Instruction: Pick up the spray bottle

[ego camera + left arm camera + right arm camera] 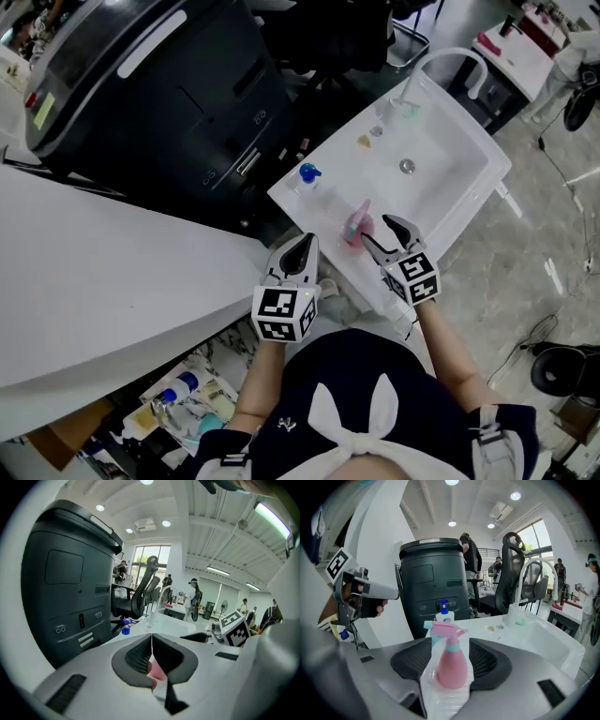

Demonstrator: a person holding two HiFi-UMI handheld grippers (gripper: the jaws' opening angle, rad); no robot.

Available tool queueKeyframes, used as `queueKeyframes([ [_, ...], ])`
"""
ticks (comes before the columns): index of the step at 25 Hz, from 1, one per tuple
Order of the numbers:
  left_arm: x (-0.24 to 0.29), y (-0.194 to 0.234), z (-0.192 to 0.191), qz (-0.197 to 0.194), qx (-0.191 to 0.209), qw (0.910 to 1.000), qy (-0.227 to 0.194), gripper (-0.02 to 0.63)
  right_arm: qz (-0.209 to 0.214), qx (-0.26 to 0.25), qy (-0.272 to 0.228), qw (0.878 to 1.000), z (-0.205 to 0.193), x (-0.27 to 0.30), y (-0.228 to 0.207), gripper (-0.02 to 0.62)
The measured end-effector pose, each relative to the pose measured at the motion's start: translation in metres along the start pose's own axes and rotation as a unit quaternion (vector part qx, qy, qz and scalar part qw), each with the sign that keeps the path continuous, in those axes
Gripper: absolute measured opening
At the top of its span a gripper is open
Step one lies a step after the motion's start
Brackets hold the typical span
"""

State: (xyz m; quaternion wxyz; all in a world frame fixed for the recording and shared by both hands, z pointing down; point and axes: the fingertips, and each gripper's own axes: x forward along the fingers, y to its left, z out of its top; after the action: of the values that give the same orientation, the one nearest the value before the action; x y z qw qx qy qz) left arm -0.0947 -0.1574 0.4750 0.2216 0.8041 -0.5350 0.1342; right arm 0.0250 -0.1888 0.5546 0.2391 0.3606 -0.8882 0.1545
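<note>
The right tongs [382, 236] are standing spread, with the pink spray bottle [451, 663] sitting upright between the two ribbed pads. In the right gripper view a thin gap seems to be showing on either side of the bottle's body, so the pads do not look to be pressing on it yet. The bottle is resting on the near edge of the white table [323, 192], just beside the sink basin [441, 173], with its trigger head pointing off to one side. A smaller bottle with a blue cap [444, 613] is standing farther back on the same table, well apart from the tongs. The left tongs [151, 644] are pressed together with nothing clearly between them, hanging just to the left of the bottle and taking no part. Judging from this, the step in hand is the grasp itself: the approach looks finished and the lift has not begun. The next move is probably calling for the right tongs to close on the widest part of the pink body, squarely and low enough to avoid the narrow neck, before raising it straight up off the table.
</note>
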Motion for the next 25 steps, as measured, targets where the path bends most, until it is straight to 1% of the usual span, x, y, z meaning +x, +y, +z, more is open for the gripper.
queueKeyframes([
  [6,0.007,0.004,-0.001,-0.01,0.004,0.9999,0.008,0.028,-0.005,-0.009,0.021,1.0,-0.01,0.012,-0.005,0.233],
  [15,0.015,0.009,-0.004,-0.025,0.009,0.9995,0.018,0.028,-0.001,-0.018,0.036,0.999,-0.02,0.028,-0.007,0.233],
  [25,0.019,0.014,-0.011,-0.04,0.017,0.9985,0.032,0.028,0.016,-0.034,0.035,0.999,-0.021,0.044,-0.003,0.233],
])
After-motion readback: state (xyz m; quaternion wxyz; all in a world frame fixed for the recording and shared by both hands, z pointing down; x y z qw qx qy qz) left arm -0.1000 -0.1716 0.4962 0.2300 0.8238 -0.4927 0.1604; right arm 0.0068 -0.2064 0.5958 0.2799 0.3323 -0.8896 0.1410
